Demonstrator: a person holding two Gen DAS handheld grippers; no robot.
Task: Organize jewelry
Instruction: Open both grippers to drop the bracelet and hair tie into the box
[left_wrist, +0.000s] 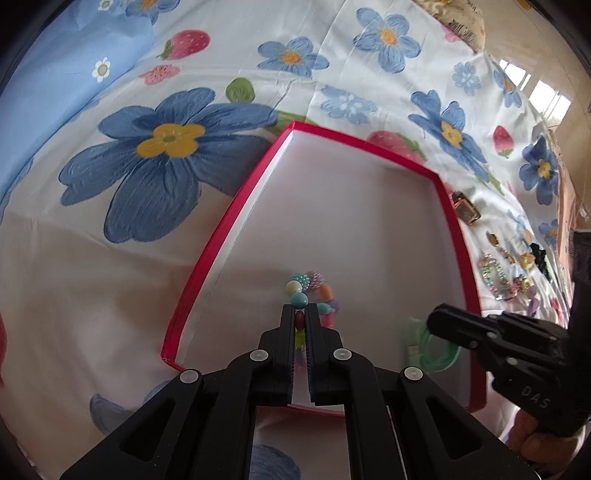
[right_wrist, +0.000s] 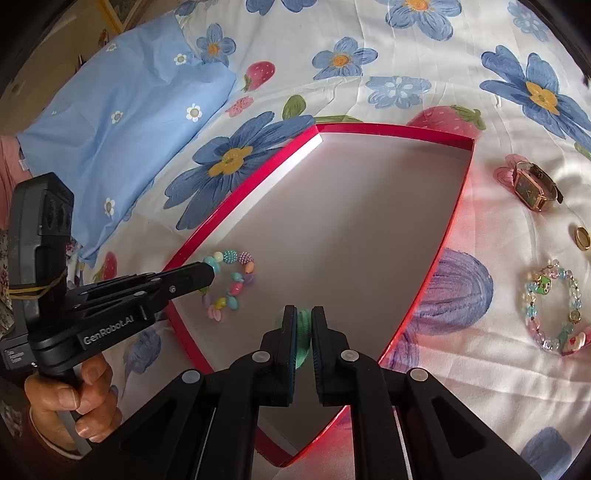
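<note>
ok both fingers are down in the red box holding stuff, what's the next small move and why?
Probably open the left gripper and let go. Its fingers are pinched on the beaded bracelet, which already lies on the floor of the red box. The right gripper holds the green bracelet just over the box floor, so it could release right after.

The left gripper (left_wrist: 300, 314) points steeply down, its jaws nearly closed. The right gripper (right_wrist: 303, 323) angles down likewise, jaws narrowly parted. A hand (right_wrist: 70, 402) grasps the left handle.

both wrist views: steep downward, close | shared: red box (left_wrist: 448, 206) (right_wrist: 424, 299) (interior)
</note>
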